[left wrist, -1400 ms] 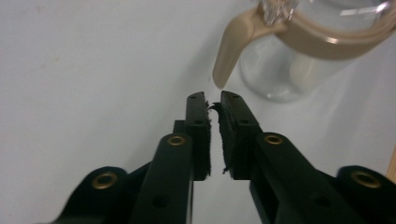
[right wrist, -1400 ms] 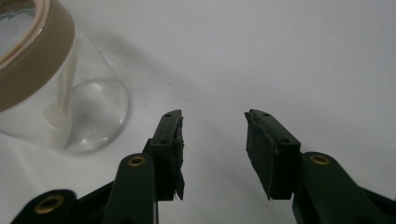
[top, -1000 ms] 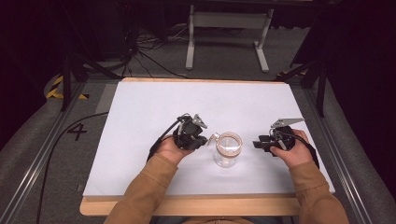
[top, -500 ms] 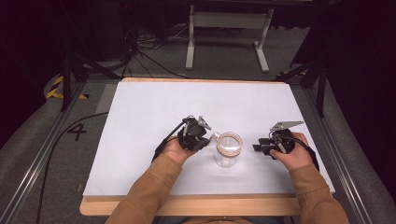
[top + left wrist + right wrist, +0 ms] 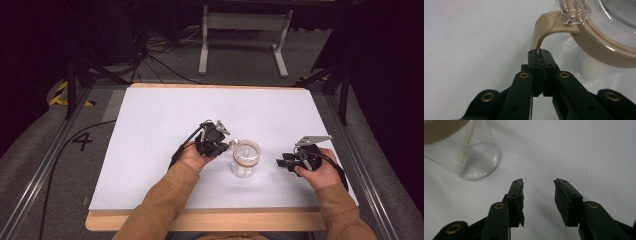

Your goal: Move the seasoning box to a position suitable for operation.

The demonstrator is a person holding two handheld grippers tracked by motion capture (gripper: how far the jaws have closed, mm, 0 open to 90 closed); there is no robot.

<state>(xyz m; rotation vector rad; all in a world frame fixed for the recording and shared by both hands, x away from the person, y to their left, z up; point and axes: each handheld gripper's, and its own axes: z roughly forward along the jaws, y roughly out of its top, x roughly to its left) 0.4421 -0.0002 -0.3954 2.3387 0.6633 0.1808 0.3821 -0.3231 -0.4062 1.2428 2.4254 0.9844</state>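
Observation:
A small clear jar (image 5: 245, 159) with a tan sealing ring stands upright on the white table cover (image 5: 165, 115). My left gripper (image 5: 230, 144) is at the jar's left rim. In the left gripper view its jaws (image 5: 539, 51) are shut on the tan pull tab (image 5: 541, 30) that curves down from the ring (image 5: 599, 47). My right gripper (image 5: 281, 162) hovers to the right of the jar, apart from it. Its jaws (image 5: 538, 182) are open with nothing between them, and the jar's base (image 5: 471, 157) lies ahead to the left.
The table's wooden front edge (image 5: 210, 220) runs just below the person's forearms. A black cable (image 5: 55, 165) trails on the floor at left. A metal stand (image 5: 242, 30) is beyond the far edge.
My left gripper has moved right, up to the jar's rim, and now grips the tan tab. The right gripper has shifted slightly toward the person.

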